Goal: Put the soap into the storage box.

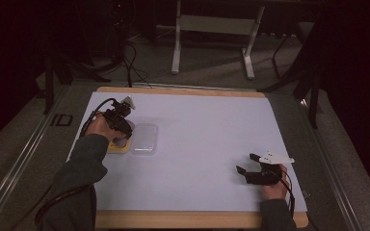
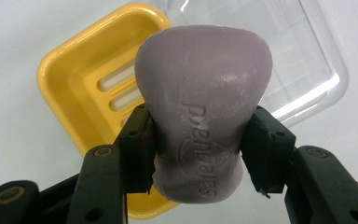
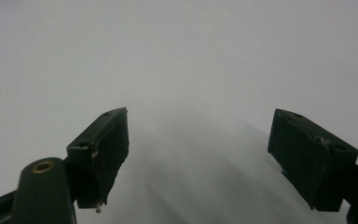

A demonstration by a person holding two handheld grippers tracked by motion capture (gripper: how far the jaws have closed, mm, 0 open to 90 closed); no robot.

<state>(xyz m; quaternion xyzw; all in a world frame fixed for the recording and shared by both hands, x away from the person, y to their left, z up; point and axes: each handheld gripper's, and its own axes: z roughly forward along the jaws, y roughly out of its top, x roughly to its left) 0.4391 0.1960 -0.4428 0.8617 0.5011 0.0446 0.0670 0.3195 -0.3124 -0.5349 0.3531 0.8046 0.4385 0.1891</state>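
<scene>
A pale purple soap bar (image 2: 203,116) with stamped lettering is clamped between the jaws of my left gripper (image 2: 198,149), held above a yellow soap dish (image 2: 84,79) whose slotted floor shows beneath it. In the high view the left gripper (image 1: 123,131) hangs over the yellow dish (image 1: 118,148) at the table's left. A clear plastic lid (image 2: 303,56) lies beside the dish, also seen as the lid (image 1: 144,138). My right gripper (image 1: 246,162) rests open near the front right, and in its own view the right gripper (image 3: 198,154) has nothing between its jaws.
The white table top (image 1: 207,125) has wooden edges front and back. Beyond the far edge stand a metal frame's legs (image 1: 176,53) and loose cables on the floor. A metal rail (image 1: 24,154) runs along the left side.
</scene>
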